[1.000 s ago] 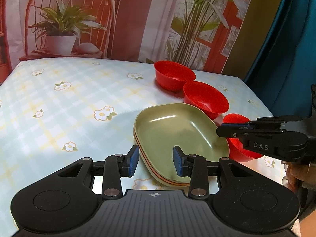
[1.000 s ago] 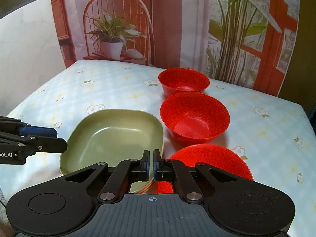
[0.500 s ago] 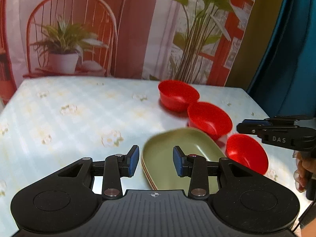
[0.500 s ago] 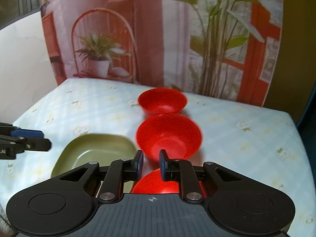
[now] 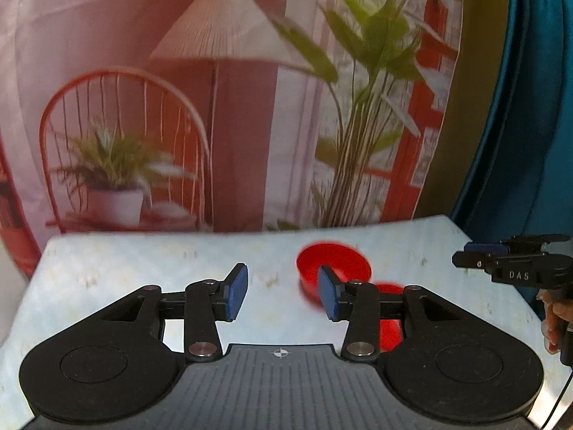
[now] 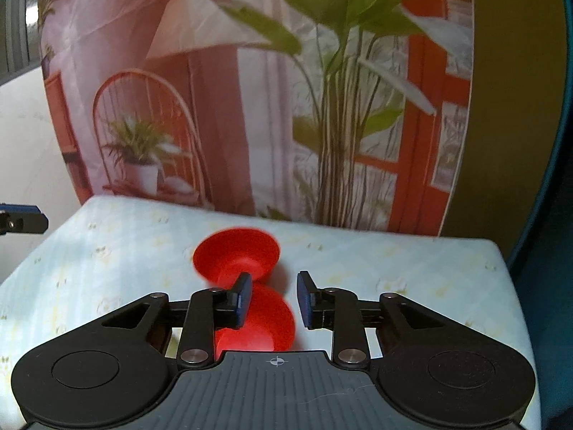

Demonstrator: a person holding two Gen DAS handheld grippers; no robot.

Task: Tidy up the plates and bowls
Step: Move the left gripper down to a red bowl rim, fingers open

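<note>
Two red bowls sit mid-table: far bowl (image 6: pixel 236 254), near bowl (image 6: pixel 258 326) touching it. Right gripper (image 6: pixel 274 299) and left gripper (image 5: pixel 283 294) hover released, holding nothing. To stack well, lower one finger inside the rim, then clench.

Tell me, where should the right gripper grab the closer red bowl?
Probably the rim of the nearer red bowl, coming down from above. It sits upright and open on the table, so one finger can go inside its thin wall and one outside. The right gripper already has its jaws open above it.
</note>
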